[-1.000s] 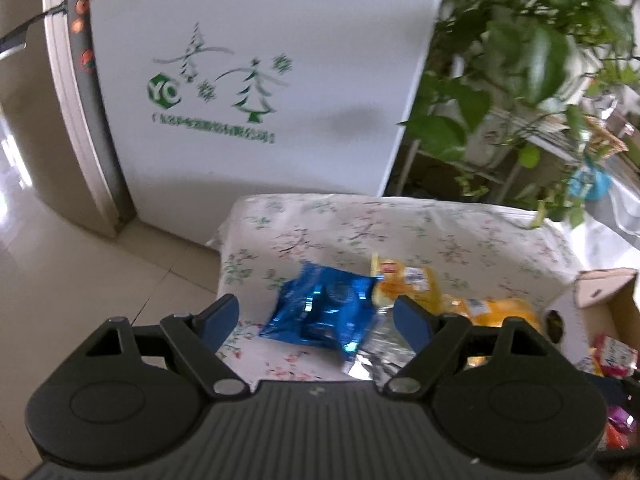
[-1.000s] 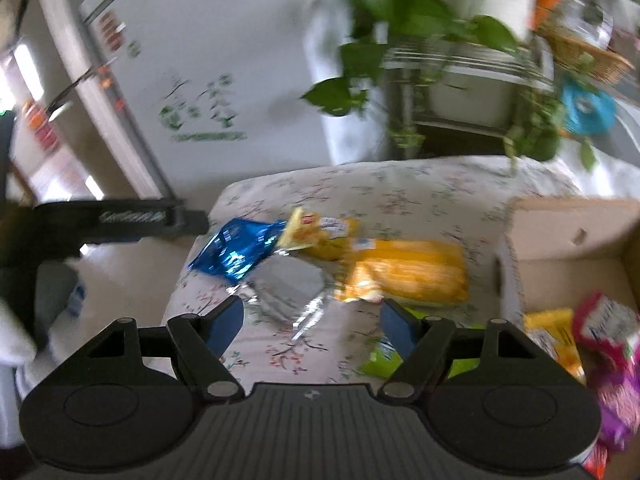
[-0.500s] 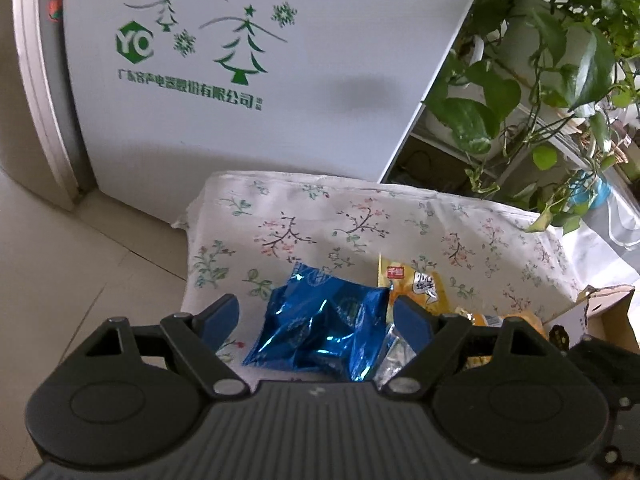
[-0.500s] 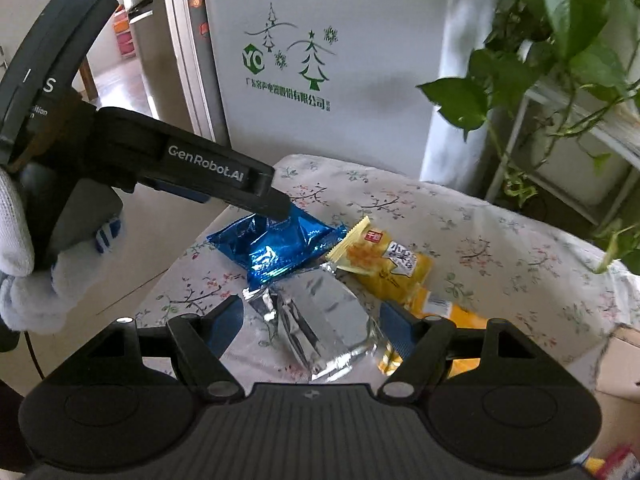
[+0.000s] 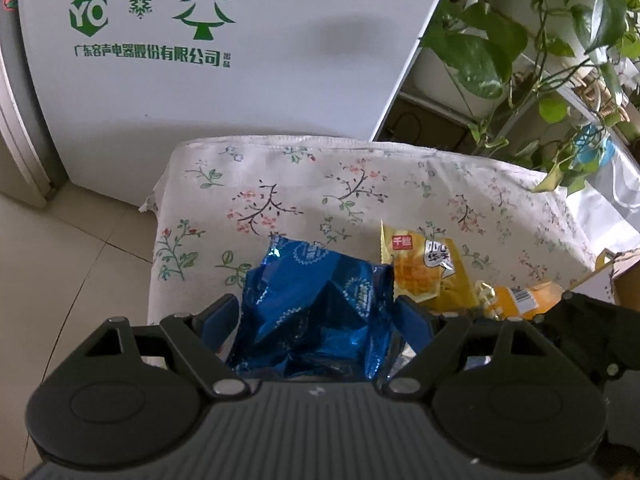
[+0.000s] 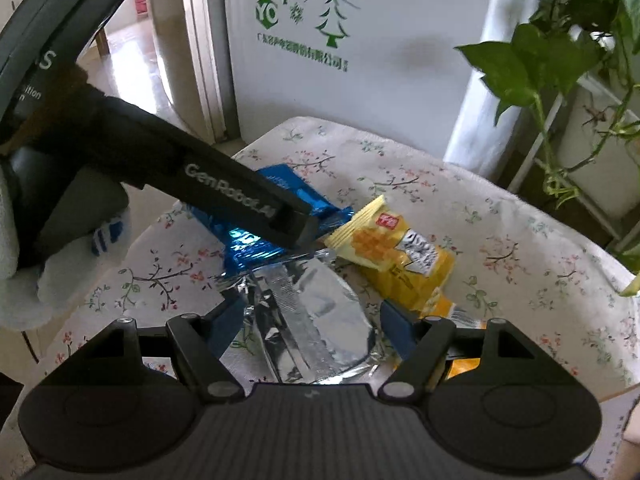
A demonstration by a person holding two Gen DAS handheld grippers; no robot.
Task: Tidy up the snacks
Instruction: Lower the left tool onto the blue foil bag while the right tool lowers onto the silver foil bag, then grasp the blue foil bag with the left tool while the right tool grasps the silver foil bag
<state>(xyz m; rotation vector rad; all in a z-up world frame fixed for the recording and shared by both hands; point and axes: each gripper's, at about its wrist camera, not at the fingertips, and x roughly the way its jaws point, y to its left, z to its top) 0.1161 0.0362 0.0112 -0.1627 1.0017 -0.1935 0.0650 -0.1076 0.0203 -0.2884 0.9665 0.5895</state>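
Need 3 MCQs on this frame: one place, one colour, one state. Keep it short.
1. The silver packet lies:
A. between the right claw fingers
B. on the floor
C. in the plant

2. The packet between the left claw fingers is:
A. red
B. blue
C. green

3. The right claw's jaws are:
A. shut empty
B. open around the packet
C. out of view

Key: A, it sits on the floral cloth between the fingers; B, the blue packet fills the gap; B, gaps show beside both pads.
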